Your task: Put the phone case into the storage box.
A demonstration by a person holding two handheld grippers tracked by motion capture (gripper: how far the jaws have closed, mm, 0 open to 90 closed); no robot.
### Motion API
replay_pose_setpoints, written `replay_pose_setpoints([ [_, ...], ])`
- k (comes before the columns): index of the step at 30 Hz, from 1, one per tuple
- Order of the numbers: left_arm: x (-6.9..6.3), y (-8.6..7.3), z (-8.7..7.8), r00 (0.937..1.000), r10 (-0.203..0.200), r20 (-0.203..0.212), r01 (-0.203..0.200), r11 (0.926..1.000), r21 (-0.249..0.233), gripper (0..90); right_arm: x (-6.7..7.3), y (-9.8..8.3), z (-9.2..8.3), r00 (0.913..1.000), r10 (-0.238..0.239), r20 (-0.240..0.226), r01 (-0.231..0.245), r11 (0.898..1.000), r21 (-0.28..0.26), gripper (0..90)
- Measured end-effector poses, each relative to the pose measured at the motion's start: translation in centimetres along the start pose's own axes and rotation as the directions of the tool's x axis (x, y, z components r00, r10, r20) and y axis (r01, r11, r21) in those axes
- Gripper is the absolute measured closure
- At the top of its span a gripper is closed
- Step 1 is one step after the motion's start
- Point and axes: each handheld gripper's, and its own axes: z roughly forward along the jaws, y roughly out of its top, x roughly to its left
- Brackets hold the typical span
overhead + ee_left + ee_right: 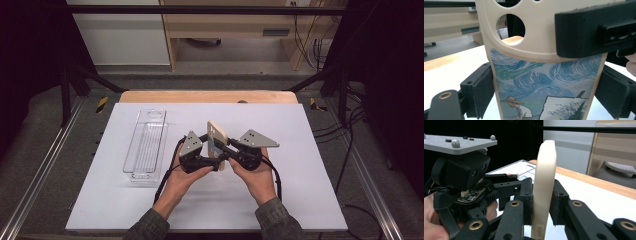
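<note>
A cream-coloured plastic phone case [217, 139] with a printed painting of swirling blue sky and a figure in a straw hat stands upright on edge above the middle of the white table top [300, 200], a little nearer the person's edge than the far wooden edge, held up between the two hand-held tools. The left gripper [212, 156] comes at it from the left, its grey three-cornered plate [191, 143] tilted on top; in the left gripper view its two black jaws straddle the width of the case [544, 82], the left pad touching the case's long edge while the right pad stands just beside the other edge with a thin gap showing, so this claw is spread wide around the case without clearly pressing on it. The right gripper [223, 156] comes from the opposite side; in the right gripper view its jaws stand either side of the thin profile of the case [544, 187], the left pad flat against one face and the right pad slightly off the other face, so the grip looks loosened and not fully clamped. The person's left hand [187, 175] and right hand [257, 177] cradle the tools from below, camouflage-patterned sleeves entering from the near edge. A clear plastic oblong tray [146, 145] lies on the left part of the table, well apart from the case, its long side running toward the far edge.
</note>
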Motion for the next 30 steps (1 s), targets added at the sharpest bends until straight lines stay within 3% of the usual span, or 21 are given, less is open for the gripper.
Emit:
replay_pose_setpoints([
  [13, -0.1, -0.1, 0.1, 0.9999, 0.015, -0.006, -0.015, 0.9999, 0.006, 11.2, 0.1, 1.0, -1.6, 0.9981, 0.026, 0.056, -0.024, 0.999, -0.033, 36.2],
  [22, -0.1, 0.0, 0.0, 0.9997, 0.021, -0.014, -0.021, 0.9998, 0.001, 11.2, 0.0, 1.9, -3.3, 0.9943, -0.003, 0.106, 0.008, 0.999, -0.04, 20.1],
  [30, -0.2, 0.3, -0.3, 0.9995, 0.023, -0.023, -0.023, 0.9997, -0.01, 11.2, -0.7, 2.2, -4.6, 0.9879, 0.01, 0.155, -0.002, 0.999, -0.047, 9.0],
])
